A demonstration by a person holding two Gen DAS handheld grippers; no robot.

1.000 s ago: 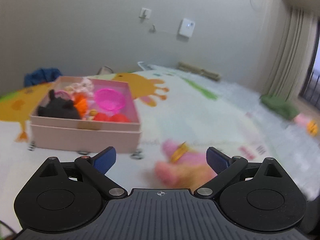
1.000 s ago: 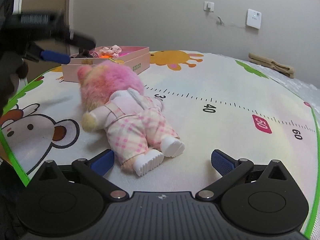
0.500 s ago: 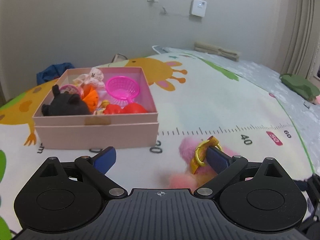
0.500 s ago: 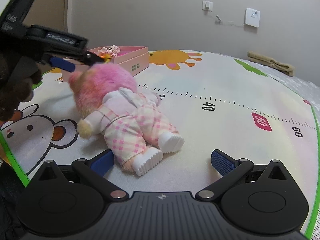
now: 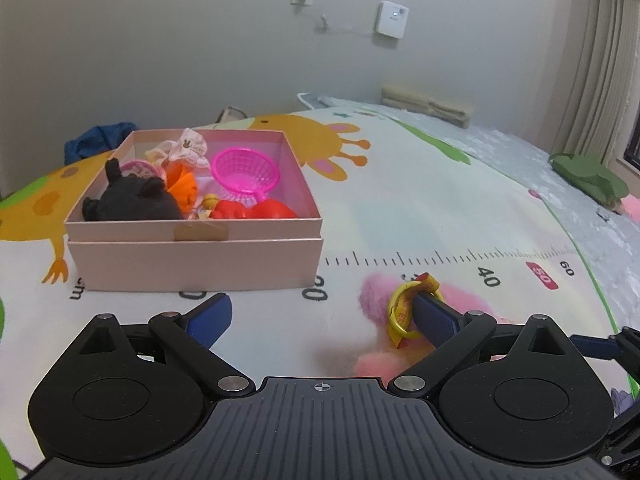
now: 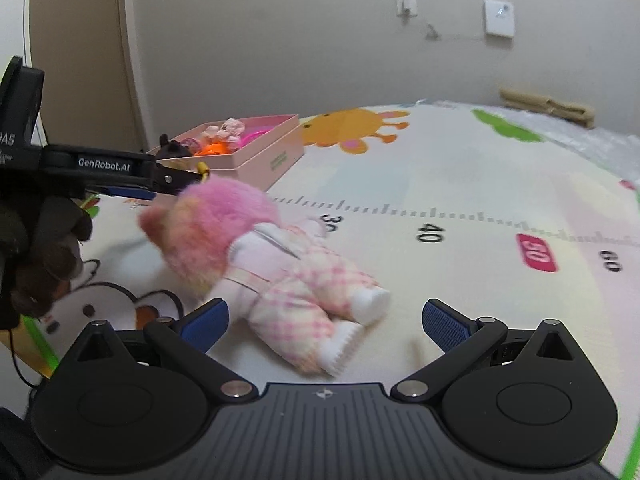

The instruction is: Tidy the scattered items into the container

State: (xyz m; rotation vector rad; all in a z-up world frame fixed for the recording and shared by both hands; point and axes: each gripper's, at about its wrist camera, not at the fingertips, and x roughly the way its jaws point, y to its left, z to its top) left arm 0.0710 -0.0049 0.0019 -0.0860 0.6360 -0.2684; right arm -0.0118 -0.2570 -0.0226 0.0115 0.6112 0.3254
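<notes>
Left gripper (image 5: 324, 314) jaws are wide apart; its right finger passes through the yellow ring (image 5: 404, 312) on the pink doll (image 6: 272, 268), gripping nothing. Right gripper (image 6: 324, 320) is wide open and empty, just behind the doll's feet. The doll lies face down on the mat (image 6: 460, 184) (near the 30 mark), beside the box (image 5: 192, 256) of toys.

black claw (image 6: 324, 320), blue pads (image 6: 444, 323), silver screws

Both wrist views sit low over the mat (image 5: 420, 216), sharing the box (image 6: 256, 152).
</notes>
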